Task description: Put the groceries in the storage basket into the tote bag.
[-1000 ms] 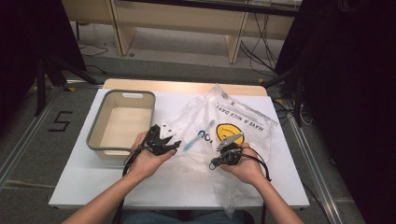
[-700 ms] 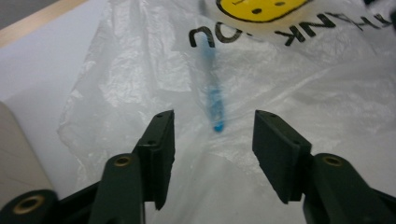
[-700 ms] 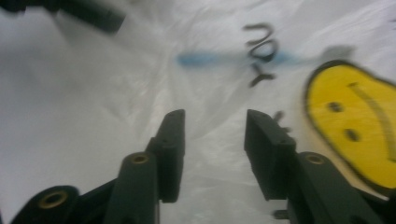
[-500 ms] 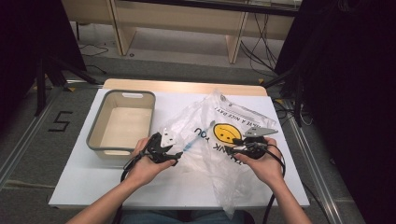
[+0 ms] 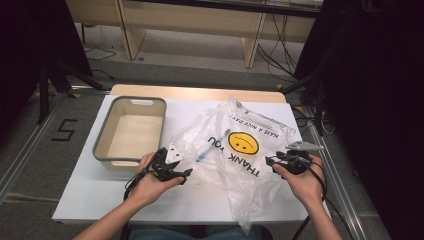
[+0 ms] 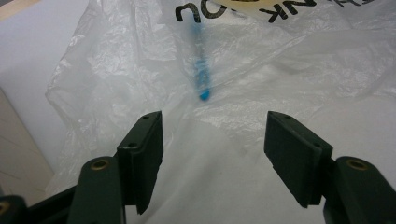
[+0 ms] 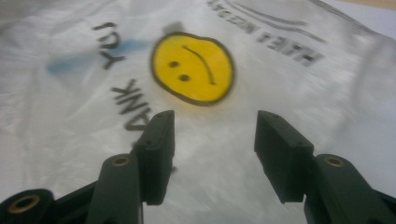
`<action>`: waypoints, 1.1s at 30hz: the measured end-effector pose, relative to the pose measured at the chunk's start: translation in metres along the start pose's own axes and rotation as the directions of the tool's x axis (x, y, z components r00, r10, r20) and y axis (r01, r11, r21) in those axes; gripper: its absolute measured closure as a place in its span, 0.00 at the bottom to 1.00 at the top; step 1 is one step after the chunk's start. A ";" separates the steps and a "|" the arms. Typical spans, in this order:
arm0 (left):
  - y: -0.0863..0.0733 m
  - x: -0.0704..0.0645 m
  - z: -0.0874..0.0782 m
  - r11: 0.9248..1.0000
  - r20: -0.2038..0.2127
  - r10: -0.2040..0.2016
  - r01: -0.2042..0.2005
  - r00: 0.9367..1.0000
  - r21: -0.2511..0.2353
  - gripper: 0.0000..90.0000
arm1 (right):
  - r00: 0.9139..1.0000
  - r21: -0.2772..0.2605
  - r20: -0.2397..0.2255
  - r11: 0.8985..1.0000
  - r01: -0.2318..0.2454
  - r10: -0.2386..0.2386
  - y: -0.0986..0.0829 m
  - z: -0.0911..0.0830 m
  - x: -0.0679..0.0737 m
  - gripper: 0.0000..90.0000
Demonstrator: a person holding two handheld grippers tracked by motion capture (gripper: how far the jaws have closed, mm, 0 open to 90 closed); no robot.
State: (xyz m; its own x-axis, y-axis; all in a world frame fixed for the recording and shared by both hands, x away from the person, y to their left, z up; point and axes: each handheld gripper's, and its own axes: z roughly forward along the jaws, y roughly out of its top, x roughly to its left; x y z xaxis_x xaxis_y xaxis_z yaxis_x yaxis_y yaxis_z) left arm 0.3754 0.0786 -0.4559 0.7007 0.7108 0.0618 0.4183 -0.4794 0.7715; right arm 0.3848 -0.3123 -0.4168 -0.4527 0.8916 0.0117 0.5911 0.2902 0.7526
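Observation:
A clear plastic bag (image 5: 240, 150) with a yellow smiley face (image 5: 243, 143) and black "THANK YOU" lettering lies crumpled across the white table (image 5: 100, 192). Inside it I see a blue toothbrush-like stick (image 6: 201, 79), also faint in the high view (image 5: 210, 150). My left gripper (image 5: 182, 172) is open at the bag's left edge, its jaws (image 6: 212, 144) spread over the plastic just short of the blue stick. My right gripper (image 5: 270, 161) is open at the bag's right side, its jaws (image 7: 212, 140) spread below the smiley face (image 7: 194, 67). Neither holds anything.
A grey-rimmed beige bin (image 5: 102, 132) stands empty at the table's left, just beyond my left hand. The table's wooden far edge (image 5: 195, 92) borders the floor. Bare white table lies in front of the bag at the near left.
My right gripper has moved right, off the middle of the bag to its right side. My left gripper has stayed at the bag's left edge. The bag has spread out flatter.

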 end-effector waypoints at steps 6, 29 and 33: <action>0.000 0.001 0.000 1.000 -0.010 -0.007 0.007 1.000 0.005 0.42 | 0.984 0.055 0.140 0.992 -0.116 0.108 -0.014 -0.012 -0.017 0.47; -0.001 -0.001 0.002 1.000 0.006 -0.010 0.010 1.000 0.014 0.44 | 0.974 0.258 0.045 0.940 -0.225 0.221 -0.040 0.013 -0.031 0.97; 0.000 -0.001 0.002 1.000 0.002 -0.011 0.011 1.000 0.009 0.44 | 0.976 0.244 0.058 0.945 -0.217 0.209 -0.037 0.015 -0.035 1.00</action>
State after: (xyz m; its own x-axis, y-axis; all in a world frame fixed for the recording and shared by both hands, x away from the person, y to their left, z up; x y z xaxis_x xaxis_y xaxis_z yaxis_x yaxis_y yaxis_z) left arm 0.3754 0.0767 -0.4571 0.6968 0.7154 0.0521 0.4311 -0.4757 0.7667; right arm 0.3886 -0.3492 -0.4550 -0.2795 0.9513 0.1302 0.8197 0.1659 0.5482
